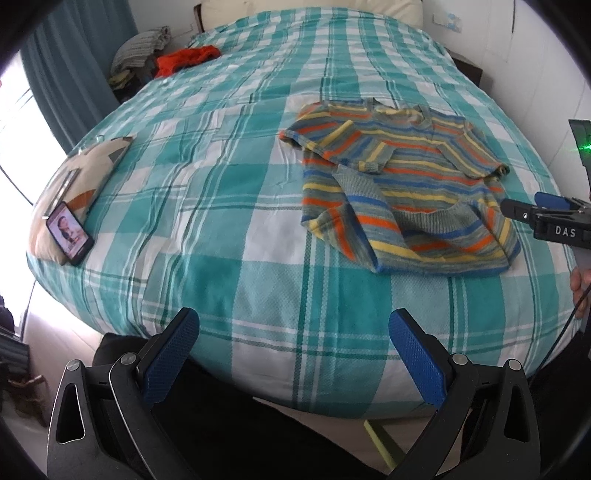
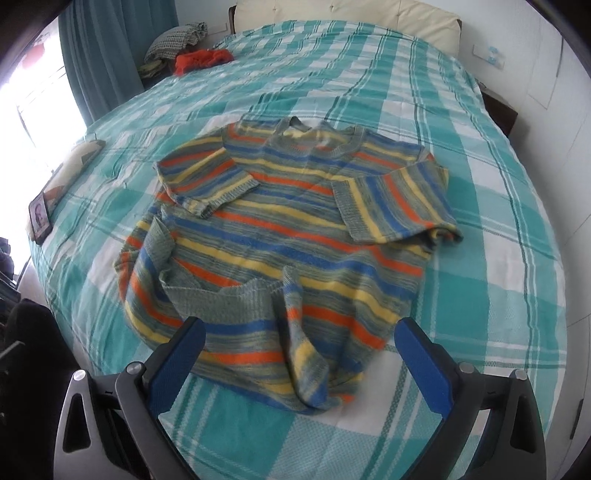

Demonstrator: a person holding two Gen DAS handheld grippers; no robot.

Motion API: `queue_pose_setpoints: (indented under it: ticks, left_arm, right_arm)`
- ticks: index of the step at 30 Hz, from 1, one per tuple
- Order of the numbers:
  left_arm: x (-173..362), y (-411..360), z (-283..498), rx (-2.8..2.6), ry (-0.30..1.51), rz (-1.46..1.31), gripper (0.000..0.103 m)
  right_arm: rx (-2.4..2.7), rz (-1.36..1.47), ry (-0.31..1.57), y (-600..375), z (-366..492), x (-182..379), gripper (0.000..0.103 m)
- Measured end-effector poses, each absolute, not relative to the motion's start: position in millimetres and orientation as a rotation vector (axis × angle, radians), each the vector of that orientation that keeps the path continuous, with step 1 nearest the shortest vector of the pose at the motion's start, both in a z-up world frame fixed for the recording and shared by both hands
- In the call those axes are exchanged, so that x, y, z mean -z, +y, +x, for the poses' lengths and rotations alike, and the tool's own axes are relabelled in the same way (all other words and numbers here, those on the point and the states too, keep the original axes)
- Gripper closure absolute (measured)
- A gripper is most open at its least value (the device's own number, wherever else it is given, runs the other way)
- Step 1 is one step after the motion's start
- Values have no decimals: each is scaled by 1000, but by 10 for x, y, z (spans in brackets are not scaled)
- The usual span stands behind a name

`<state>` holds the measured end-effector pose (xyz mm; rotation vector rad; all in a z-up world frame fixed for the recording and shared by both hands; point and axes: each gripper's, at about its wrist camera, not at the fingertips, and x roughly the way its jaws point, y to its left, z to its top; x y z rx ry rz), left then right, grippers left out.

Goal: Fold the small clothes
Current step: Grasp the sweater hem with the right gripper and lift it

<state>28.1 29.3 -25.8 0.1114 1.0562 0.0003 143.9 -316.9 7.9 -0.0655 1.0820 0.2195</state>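
Covering the whole bed [image 1: 229, 192], a teal-and-white checked bedspread lay mostly smooth, with a cream headboard [image 2: 347, 22] at the far end and teal curtains [image 1: 74, 62] by a bright window on the left. The striped sweater [image 2: 288, 225] lay face up near the bed's near right part, both sleeves folded across its chest and its hem rumpled. Nearby on the left, a phone [image 1: 70, 232] leaned on a cushion [image 1: 88, 166], and an orange garment [image 1: 184, 59] sat at the far left corner. Left tool [image 1: 295, 354] hung open over the near edge, holding nothing; right tool [image 2: 299, 365] was open above the hem, also empty.
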Motion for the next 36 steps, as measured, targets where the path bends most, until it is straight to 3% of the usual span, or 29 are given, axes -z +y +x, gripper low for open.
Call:
queue_pose_setpoints:
  ticks: [12,14,16,21,26,27,30,35,36]
  left_arm:
    - [322,5,914,81,1063,93,0]
    - [387,62,1009,77,1089,64,1]
    - [399,165,985,78,1095,32,1]
    - [384,493,627,62,1046,76,1]
    - [526,797,306,-7,1075,136,1]
    - [550,829,258,-8,1087,120,1]
    - [566,848,224,1,1100,70,1]
    - [529,735,283,9,1083,2,1]
    - [495,703,294,15,1074,-9,1]
  right_arm:
    - [-205,-161,1126,-2971,1610,85,2]
    - [-231,-193,1195,-2942,1730,306,18]
    - [-292,-172,1273,-2960,1771,490,99]
    - [-489,-224,1203,-3016,1137,155,98]
    - [-477,-340,1256,-3443,298,42,96]
    - [-435,-351,1277,-3555,229,83,90]
    - [-322,-353,1299,-3799,134,137,53]
    - [-435,-184,1144,-3459,555,-225,33]
    - [-488,-140,1111,-3324,676,-256,24]
